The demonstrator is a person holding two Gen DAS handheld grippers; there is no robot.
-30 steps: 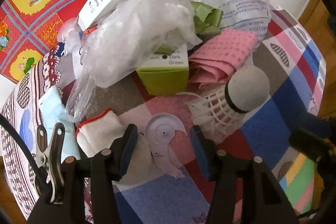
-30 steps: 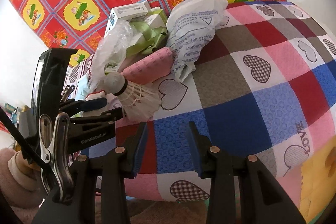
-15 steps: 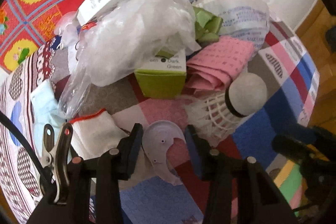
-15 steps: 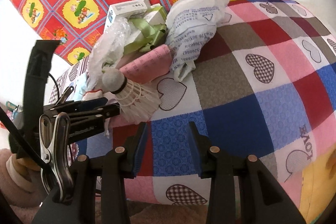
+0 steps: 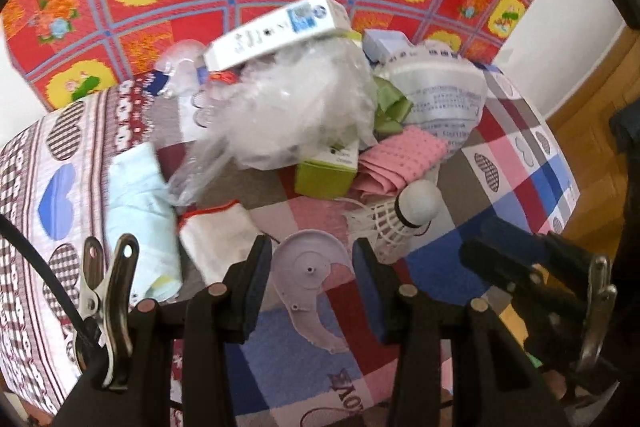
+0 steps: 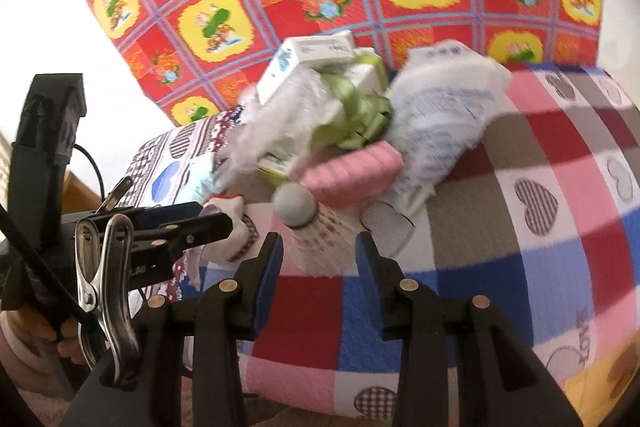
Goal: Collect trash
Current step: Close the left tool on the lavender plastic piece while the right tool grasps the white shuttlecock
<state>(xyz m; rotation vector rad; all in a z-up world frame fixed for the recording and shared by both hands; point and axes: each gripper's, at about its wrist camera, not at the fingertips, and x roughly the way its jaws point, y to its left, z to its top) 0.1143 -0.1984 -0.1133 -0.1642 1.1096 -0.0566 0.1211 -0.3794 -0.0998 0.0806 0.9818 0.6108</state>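
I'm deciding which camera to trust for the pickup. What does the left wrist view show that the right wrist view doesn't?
Only the left wrist view shows the lilac plastic disc piece, clamped in the left gripper, and the wooden floor. Only the right wrist view shows the right gripper end on, nothing pressed by its pads, and the left gripper side-on. Both show the shuttlecock, pink cloth, printed bag and white box.

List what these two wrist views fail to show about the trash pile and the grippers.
- Left wrist view: the green box is mostly buried under the clear plastic bag; its label is too small to read.
- Both views: motion blur smears the print on the white carton and the printed bag.
- Left wrist view: whether the left gripper pinches the lilac plastic piece is unclear.
- Right wrist view: the frame's lower edge cuts off the bed's front.
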